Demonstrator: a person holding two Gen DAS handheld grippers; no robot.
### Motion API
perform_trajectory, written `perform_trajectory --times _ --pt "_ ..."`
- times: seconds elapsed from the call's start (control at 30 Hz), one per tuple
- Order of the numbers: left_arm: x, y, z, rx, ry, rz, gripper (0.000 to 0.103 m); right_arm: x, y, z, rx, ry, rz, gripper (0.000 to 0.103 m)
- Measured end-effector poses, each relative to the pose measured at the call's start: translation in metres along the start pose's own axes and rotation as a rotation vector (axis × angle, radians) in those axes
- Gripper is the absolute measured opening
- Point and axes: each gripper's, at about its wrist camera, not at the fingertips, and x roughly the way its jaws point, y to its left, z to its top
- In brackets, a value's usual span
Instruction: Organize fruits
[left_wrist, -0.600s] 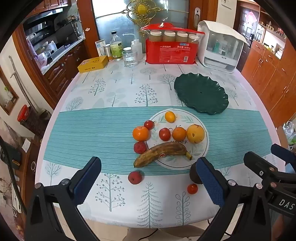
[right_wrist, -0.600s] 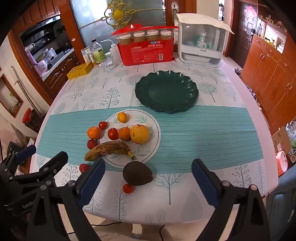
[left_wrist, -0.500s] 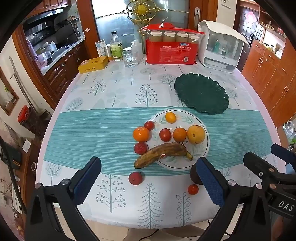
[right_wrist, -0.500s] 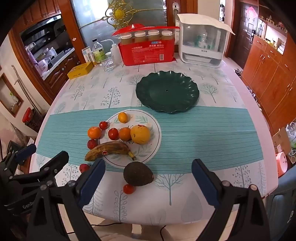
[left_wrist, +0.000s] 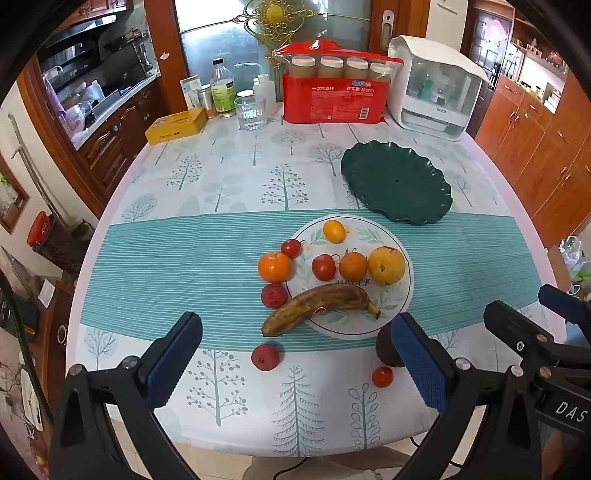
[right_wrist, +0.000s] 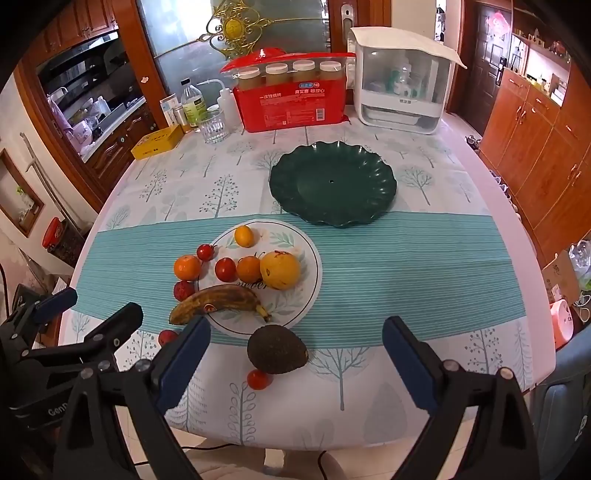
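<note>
Teal and white cloth covers the table that I see through both wrist cameras, printed with small trees at its near and far ends. Next in size, the dark green scalloped plate sits bare beyond the teal band, just behind and to the right of the white plate with leaf prints.

My left gripper hangs above the near edge with its jaws spread wide and nothing between the pads. My right gripper is likewise released, its blue pads standing either side of the avocado in view but not touching it.

On the white plate lie the browned banana, its stalk end on the plate and its other end out over the cloth, the big yellow orange, a smaller orange, a red fruit and a little yellow citrus. Off the plate's left rim sit a mandarin, a cherry-red fruit and a lychee. Nearer me on the white cloth lie another lychee and, just beside the avocado, a small tomato.
</note>
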Motion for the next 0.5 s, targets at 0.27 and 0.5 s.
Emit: perform_trajectory --times 0.27,0.5 --pt "-0.0013 0.0004 0.0015 0.0 0.005 -0.008 0.102 0.001 -0.0011 -0.0005 0.001 0.003 0.003 0.095" --pt "-0.0006 -0.001 -0.0009 0.0 0.007 -0.014 0.102 0.001 -0.0017 -0.0019 0.006 0.007 0.006 0.095"
